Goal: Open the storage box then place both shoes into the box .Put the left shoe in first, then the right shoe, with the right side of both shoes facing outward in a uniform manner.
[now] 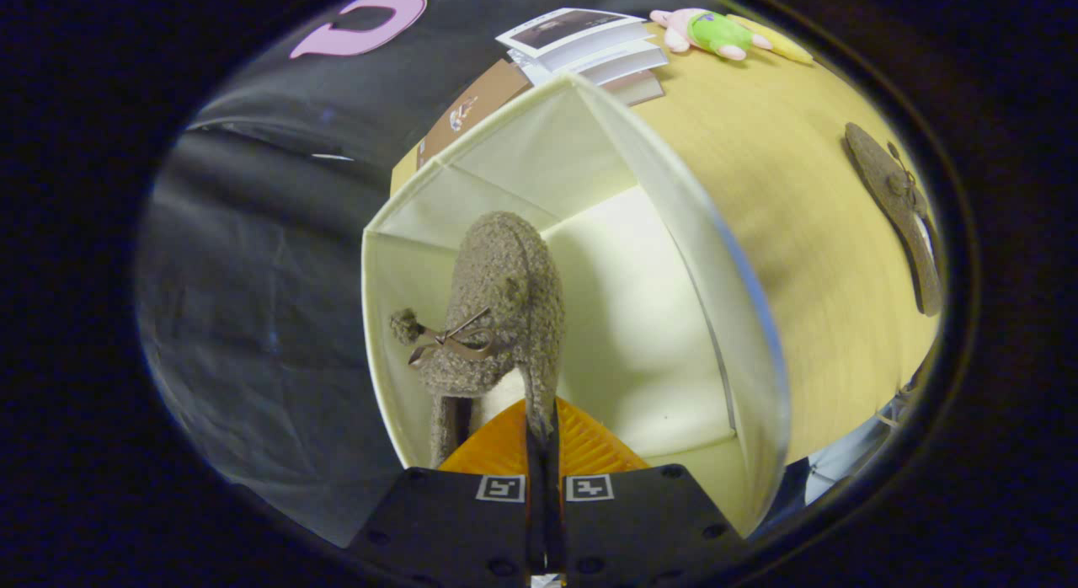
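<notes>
The bench (pixel 808 259) carries the open storage box (pixel 741 318) near one edge, its mouth toward the gripper. Inside it, against one wall, hangs a fuzzy shoe (pixel 497 318), the fingers (pixel 589 445) clenched on its heel rim to steer it in. The second shoe (pixel 897 209) waits across the bench, well apart.

Gripper (pixel 541 415) fingers pinched on shoe (pixel 501 310) inside storage box (pixel 674 234). Box walls close at 9 and 3 o'clock. Open room inside at 1 o'clock; tabletop (pixel 800 259) beyond, second shoe (pixel 897 209) lying there.
</notes>
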Demonstrator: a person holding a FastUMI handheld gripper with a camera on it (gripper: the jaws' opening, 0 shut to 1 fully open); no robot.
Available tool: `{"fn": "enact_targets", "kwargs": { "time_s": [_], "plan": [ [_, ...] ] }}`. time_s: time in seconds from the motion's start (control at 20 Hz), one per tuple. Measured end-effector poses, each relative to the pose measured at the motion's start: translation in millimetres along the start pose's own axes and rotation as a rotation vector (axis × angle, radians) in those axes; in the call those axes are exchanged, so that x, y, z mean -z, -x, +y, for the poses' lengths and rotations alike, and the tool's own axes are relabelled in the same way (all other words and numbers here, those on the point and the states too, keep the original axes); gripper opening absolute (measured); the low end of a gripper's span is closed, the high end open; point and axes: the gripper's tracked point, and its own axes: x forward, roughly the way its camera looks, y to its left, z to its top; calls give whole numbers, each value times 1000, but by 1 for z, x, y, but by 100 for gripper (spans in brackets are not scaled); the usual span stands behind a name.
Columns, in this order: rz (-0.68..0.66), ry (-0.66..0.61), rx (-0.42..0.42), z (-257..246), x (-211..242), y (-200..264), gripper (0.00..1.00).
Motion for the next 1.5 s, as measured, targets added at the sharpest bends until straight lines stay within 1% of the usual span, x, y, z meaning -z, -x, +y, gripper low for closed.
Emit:
{"fn": "enact_targets", "kwargs": {
  "time_s": [0.1,0.2,0.3,0.35,0.5,0.6,0.75,0.85,0.95,1.0,1.15,1.35,1.5],
  "plan": [
    [-5,15,23,-1,4,-10,4],
    [-24,18,74,-9,-1,-15,5],
    [-35,10,67,-8,-6,-15,6],
    [-19,7,39,-2,-8,-11,6],
    [26,13,-104,23,-1,1,29],
    [41,30,-188,35,1,17,56],
    [39,74,-221,29,0,43,96],
    [36,114,-232,21,1,62,95],
    [15,173,-214,5,-3,83,94],
    [-7,208,-209,-2,-8,94,99],
    [-59,270,-180,-32,-20,127,99],
    [-51,290,-110,-94,-36,163,100],
    [-46,300,-20,-154,-52,181,100]
  ]
}}
